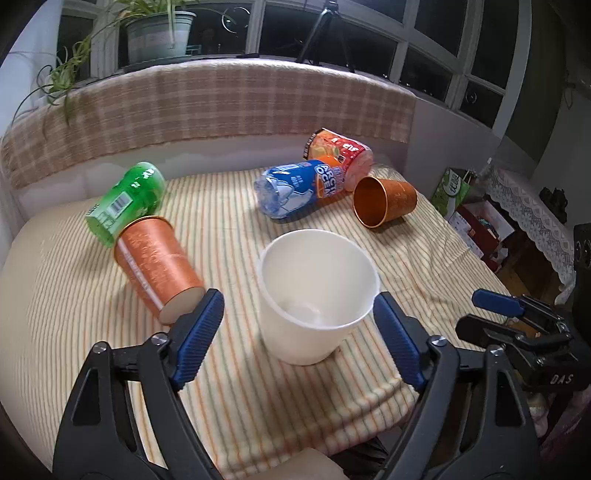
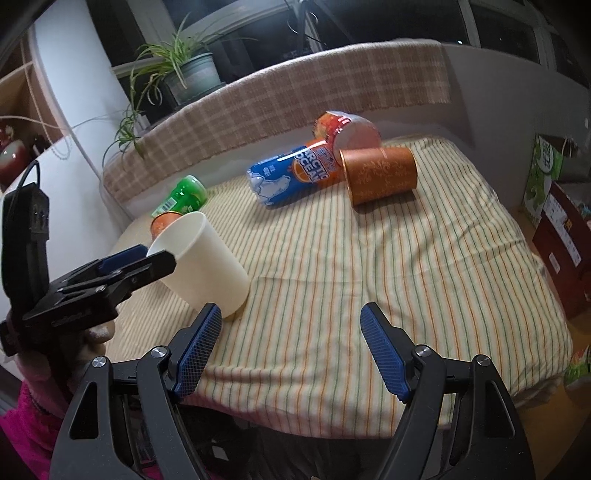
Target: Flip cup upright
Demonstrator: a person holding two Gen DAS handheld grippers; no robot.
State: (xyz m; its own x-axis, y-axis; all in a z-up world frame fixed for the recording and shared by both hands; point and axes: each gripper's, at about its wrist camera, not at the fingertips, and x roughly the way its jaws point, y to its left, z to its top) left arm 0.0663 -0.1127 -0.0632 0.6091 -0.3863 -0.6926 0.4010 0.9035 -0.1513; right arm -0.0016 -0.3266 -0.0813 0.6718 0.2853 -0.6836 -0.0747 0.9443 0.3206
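1. Your left gripper [image 1: 298, 317] has its jaws spread wide, one blue pad on either side of the white cup [image 1: 316, 295]. Neither pad is pressing the cup wall in the left wrist view, though the right-hand pad sits just beside the rim.
2. The white cup stands on the striped cloth [image 1: 229, 369] near the front edge of the table. It leans, with its mouth tipped towards your left gripper, and in the right wrist view its base [image 2: 232, 310] meets the cloth.
3. Your right gripper [image 2: 291, 347] has its fingers wide apart and holds nothing. It hangs over the front edge of the table, just to the right of the white cup [image 2: 203, 258].
4. An orange cup [image 1: 384, 201] lies on its side towards the back right corner, its mouth facing the front.
5. A blue can [image 1: 295, 188] and a red can [image 1: 340, 155] lie beside it, touching each other.
6. A green can [image 1: 127, 201] lies near the back left edge, with an orange can [image 1: 157, 269] lying against it.
7. A potted plant [image 1: 159, 33] sits on the windowsill behind the table.
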